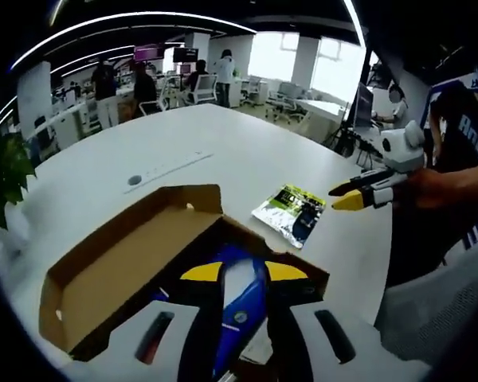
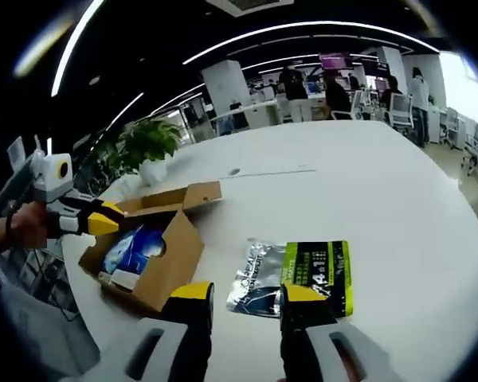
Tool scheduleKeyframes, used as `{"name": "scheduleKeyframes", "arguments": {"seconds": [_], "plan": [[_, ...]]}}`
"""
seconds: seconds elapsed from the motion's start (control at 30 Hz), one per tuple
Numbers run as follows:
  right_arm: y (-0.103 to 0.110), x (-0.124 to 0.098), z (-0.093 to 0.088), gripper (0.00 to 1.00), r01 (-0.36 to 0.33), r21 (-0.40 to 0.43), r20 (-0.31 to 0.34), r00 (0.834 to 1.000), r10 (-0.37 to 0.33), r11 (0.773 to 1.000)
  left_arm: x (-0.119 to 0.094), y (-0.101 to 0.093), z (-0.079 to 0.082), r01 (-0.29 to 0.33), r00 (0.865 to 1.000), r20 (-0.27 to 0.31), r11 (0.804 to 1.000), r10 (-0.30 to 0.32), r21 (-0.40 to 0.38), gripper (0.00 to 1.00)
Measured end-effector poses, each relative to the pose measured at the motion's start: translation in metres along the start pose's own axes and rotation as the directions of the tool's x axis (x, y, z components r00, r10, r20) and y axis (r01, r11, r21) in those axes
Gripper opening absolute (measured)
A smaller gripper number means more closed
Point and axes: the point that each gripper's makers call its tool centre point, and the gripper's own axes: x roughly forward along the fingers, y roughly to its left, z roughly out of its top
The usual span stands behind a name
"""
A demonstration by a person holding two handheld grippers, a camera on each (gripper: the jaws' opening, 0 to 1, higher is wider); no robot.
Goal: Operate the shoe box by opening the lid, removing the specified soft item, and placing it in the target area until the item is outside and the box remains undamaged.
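Shoe box (image 2: 147, 253): lid open, a blue item inside. Soft pouch (image 2: 296, 278): flat on tabletop (image 2: 382, 191), outside box. Right hand-held gripper (image 2: 248, 304): jaws spread, empty, above pouch. Left hand-held gripper (image 1: 243, 272): spread over box. Risk: left jaws snagging the cardboard wall, tearing it.

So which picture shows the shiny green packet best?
The right gripper view. There the packet lies flat on the table just past the tongs, big enough to see its silver and green halves and some print. In the left gripper view the packet is smaller and farther off, beyond the box.
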Motion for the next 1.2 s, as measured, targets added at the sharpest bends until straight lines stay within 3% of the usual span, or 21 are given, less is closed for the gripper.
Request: {"name": "scheduleKeyframes", "arguments": {"seconds": [0.5, 0.97, 1.2], "plan": [[0.047, 0.002, 0.002, 0.34, -0.053, -0.058, -0.014, 0.999, 0.052, 0.997, -0.039, 0.024, -0.024, -0.043, 0.999, 0.007, 0.998, 0.044, -0.047, 0.21], [0.076, 0.022, 0.005, 0.38, -0.111, -0.091, -0.048, 0.993, 0.107, 0.990, -0.062, 0.039, -0.032, -0.088, 0.995, 0.033, 0.992, 0.091, -0.086, 0.25], [0.094, 0.034, 0.005, 0.39, -0.154, -0.074, -0.059, 0.987, 0.150, 0.985, -0.074, 0.047, -0.043, -0.103, 0.994, 0.030, 0.988, 0.107, -0.113, 0.28]]}}
